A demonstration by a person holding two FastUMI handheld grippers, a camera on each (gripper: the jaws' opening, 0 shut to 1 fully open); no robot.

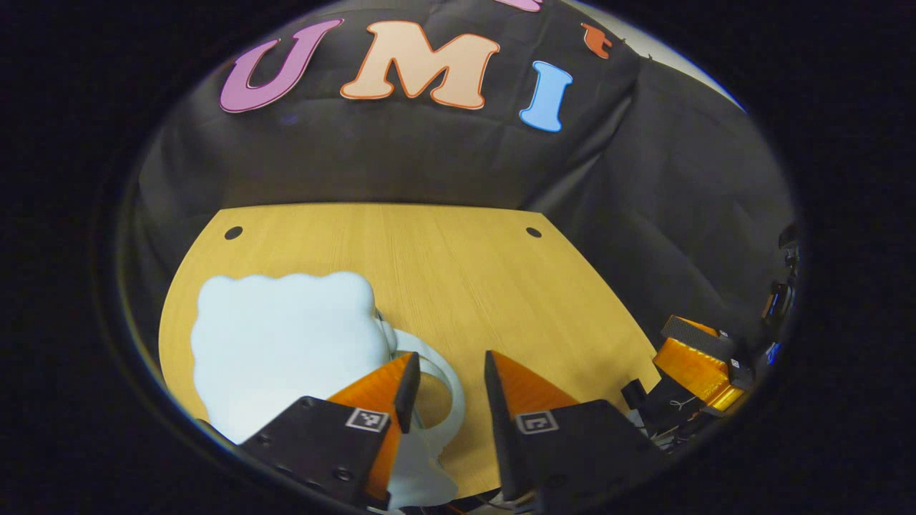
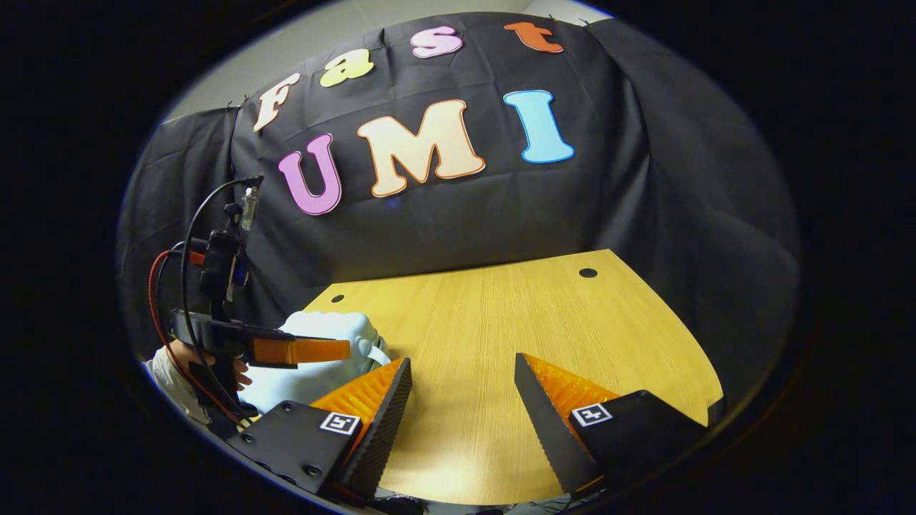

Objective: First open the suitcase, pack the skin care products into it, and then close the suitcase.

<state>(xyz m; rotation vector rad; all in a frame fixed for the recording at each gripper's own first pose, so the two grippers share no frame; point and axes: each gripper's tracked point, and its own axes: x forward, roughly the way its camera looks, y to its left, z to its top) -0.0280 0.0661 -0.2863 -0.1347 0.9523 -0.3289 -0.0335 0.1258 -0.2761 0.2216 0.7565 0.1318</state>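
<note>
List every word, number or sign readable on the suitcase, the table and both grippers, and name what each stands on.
On the suitcase: no print visible.
On the table: none.
On the left gripper: a square coded tag on each finger base, a pattern with no letters or numbers.
On the right gripper: the same kind of tags, nothing readable.

The suitcase (image 1: pixel 283 343) lies on the table (image 1: pixel 458 272), on its left side, with its handle (image 1: pixel 440 390) toward the middle. The left gripper (image 1: pixel 447 375) sits over that handle, one finger above the loop, jaws apart. Across the table, well right of the suitcase, hangs the right gripper (image 2: pixel 461 379), spread over bare wood.
</note>
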